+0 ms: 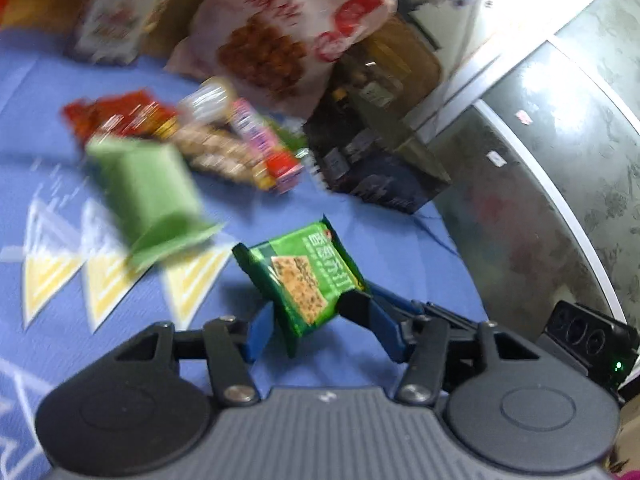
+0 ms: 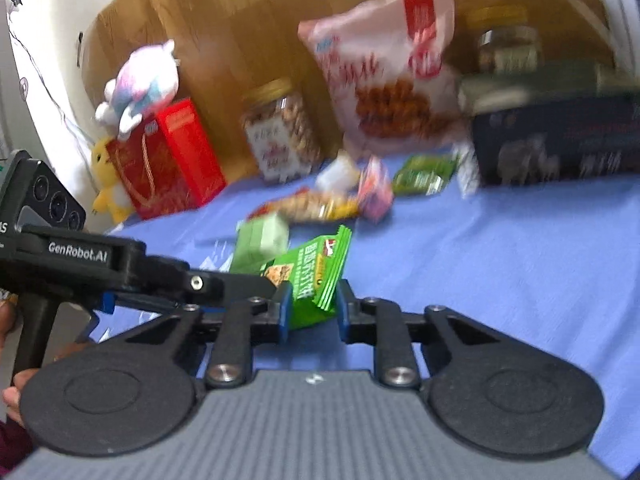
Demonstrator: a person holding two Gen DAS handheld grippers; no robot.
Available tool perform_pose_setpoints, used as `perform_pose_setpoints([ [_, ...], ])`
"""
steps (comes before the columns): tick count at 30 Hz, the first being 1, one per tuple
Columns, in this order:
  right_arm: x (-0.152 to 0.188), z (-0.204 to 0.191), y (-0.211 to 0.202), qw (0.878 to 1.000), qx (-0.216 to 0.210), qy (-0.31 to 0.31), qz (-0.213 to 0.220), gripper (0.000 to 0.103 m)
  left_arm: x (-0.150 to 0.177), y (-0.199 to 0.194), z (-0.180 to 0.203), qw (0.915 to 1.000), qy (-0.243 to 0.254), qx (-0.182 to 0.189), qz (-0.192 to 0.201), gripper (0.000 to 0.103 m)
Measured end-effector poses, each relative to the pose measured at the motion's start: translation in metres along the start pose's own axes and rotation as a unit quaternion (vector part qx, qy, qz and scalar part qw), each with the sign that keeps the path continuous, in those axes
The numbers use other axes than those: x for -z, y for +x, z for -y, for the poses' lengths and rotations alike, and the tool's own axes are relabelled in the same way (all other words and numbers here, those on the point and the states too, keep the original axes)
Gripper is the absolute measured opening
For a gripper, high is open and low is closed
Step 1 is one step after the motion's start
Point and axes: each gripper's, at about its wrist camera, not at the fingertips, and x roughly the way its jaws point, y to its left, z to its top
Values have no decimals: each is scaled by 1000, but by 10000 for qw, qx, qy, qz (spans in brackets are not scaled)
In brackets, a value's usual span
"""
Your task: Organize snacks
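Both grippers meet on one green cracker packet (image 1: 306,276), held clear above the blue cloth (image 2: 500,248). Left gripper (image 1: 308,320) pinches its lower part between blue pads; the right gripper (image 2: 311,306) has narrow jaws around the packet's bottom edge, though blur leaves me unsure its pads truly press. Tilted up and away from both, the packet's long axis points toward the loose snack pile (image 2: 332,200) beyond, with a pale green packet (image 1: 150,196) just beside it.
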Motion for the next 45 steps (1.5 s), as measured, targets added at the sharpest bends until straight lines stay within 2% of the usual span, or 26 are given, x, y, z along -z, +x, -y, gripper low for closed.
perform_pose_setpoints([
  [5, -35, 20, -13, 9979, 201, -20, 620, 25, -47, 16, 44, 9983, 564, 75, 143, 52],
  [11, -85, 68, -17, 9872, 832, -108, 1355, 24, -114, 75, 102, 9910, 1305, 123, 264, 52],
  [14, -101, 101, -12, 9824, 1159, -79, 1463, 21, -136, 118, 119, 9889, 1462, 122, 221, 48],
  [17, -105, 129, 0, 9759, 1620, -163, 1452, 21, -147, 157, 130, 9878, 1542, -15, 200, 49],
  [19, -104, 146, 11, 9731, 1851, -220, 1353, 24, -151, 179, 128, 9893, 1445, -182, 66, 52],
  [21, -100, 155, 13, 9715, 1949, -182, 1336, 28, -150, 185, 121, 9919, 1254, -200, -65, 52],
  [25, -94, 157, -6, 9699, 1772, 74, 1668, 32, -140, 148, 109, 9921, 1249, 28, 109, 52],
  [27, -93, 150, -13, 9717, 1626, 69, 1711, 33, -132, 108, 96, 9908, 1299, 98, 367, 56],
  [29, -92, 135, -14, 9754, 1419, -1, 1686, 34, -123, 66, 78, 9890, 1287, -22, 734, 62],
  [30, -90, 128, -14, 9781, 1287, -48, 1637, 38, -117, 43, 65, 9878, 1230, -183, 943, 63],
  [32, -86, 114, -8, 9848, 957, -125, 1445, 40, -102, 3, 37, 9830, 1081, -728, 1291, 63],
  [33, -85, 106, -1, 9886, 758, -159, 1292, 40, -92, -15, 21, 9785, 970, -1103, 1449, 63],
  [35, -85, 91, 15, 9936, 479, -194, 1003, 40, -77, -37, -8, 9715, 660, -1605, 1615, 63],
  [37, -87, 75, 35, 9966, 325, -257, 709, 41, -63, -49, -38, 9682, 262, -1868, 1641, 63],
  [40, -87, 47, 69, 9968, 327, -665, 297, 41, -47, -56, -63, 9704, -102, -1766, 1646, 63],
  [42, -84, 36, 89, 9956, 403, -846, -10, 41, -43, -50, -66, 9733, -167, -1641, 1595, 63],
  [45, -77, 26, 115, 9926, 524, -1003, -445, 41, -40, -41, -62, 9779, -11, -1484, 1475, 63],
])
